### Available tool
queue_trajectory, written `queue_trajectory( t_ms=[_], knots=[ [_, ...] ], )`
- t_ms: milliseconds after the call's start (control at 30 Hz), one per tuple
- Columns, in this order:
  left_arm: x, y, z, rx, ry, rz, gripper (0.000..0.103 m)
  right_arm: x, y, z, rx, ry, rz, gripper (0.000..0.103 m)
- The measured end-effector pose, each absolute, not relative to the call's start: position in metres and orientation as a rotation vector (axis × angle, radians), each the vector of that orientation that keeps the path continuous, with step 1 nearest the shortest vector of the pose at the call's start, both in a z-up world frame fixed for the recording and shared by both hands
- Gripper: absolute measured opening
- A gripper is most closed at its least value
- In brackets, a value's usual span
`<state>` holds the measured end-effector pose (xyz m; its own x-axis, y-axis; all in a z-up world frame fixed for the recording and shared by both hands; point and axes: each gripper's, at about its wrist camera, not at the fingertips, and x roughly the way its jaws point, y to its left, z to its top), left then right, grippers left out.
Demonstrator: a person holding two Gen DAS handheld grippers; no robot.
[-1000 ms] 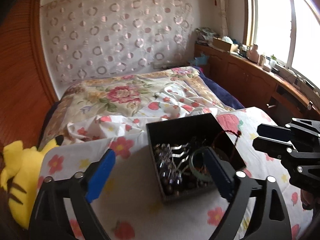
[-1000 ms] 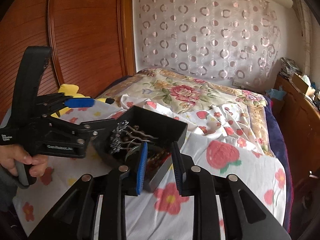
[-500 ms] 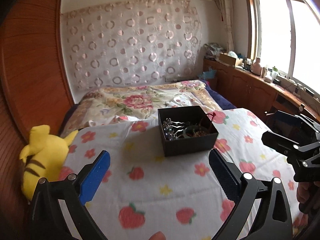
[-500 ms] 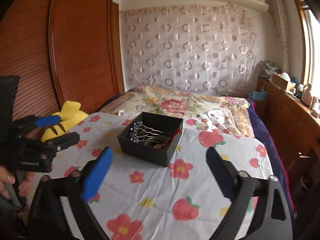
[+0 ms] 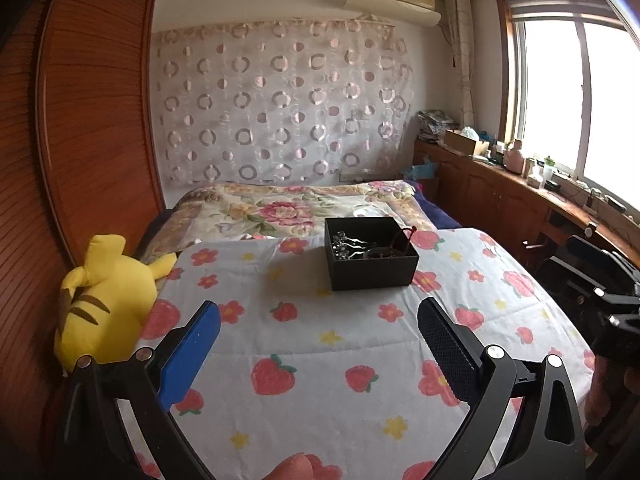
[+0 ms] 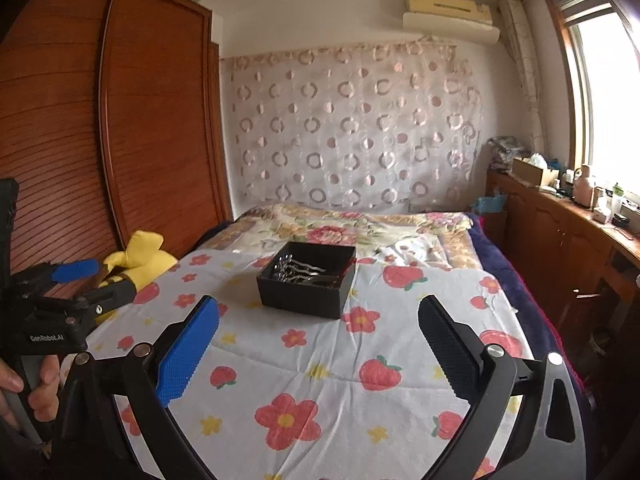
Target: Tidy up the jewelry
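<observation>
Both of your tools are held back from the work: the left hand-held gripper [image 5: 318, 330] and the right hand-held gripper [image 6: 318, 326] each stand spread wide with nothing but bedspread showing between the pads, which to me reads as a stand-off so that the black box [image 6: 307, 283] sits square and untouched for you to view. That box rests on the strawberry-and-flower sheet [image 6: 320, 364] on the bed, well ahead of both tools. It is open-topped and matte, holding a tangle of wavy silver hairpins [image 5: 352, 245], a dark bangle-like ring and a loop of red cord [image 5: 405, 236] draped over its far right rim.
</observation>
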<state>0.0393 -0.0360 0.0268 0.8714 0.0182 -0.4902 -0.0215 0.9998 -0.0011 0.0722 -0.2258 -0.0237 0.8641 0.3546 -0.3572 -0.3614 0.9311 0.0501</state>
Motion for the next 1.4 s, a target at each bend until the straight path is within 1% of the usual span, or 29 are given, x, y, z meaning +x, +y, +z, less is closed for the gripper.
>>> queue_trajectory(
  t_ms=[133, 700, 1167, 1400],
  knots=[
    [0.036, -0.032, 0.027, -0.02, 0.505, 0.022, 0.095, 0.069, -0.228, -0.021, -0.019, 0.348, 0.35, 0.101],
    [0.034, -0.034, 0.027, -0.024, 0.488, 0.026, 0.095, 0.07, -0.224, -0.034, -0.019, 0.361, 0.348, 0.1],
    [0.033, -0.035, 0.027, -0.021, 0.482, 0.028, 0.095, 0.07, -0.224, -0.033, -0.019, 0.361, 0.346, 0.1],
    [0.029, -0.039, 0.035, -0.015, 0.465, 0.031, 0.095, 0.07, -0.225, -0.033, -0.019, 0.361, 0.343, 0.1]
  ],
)
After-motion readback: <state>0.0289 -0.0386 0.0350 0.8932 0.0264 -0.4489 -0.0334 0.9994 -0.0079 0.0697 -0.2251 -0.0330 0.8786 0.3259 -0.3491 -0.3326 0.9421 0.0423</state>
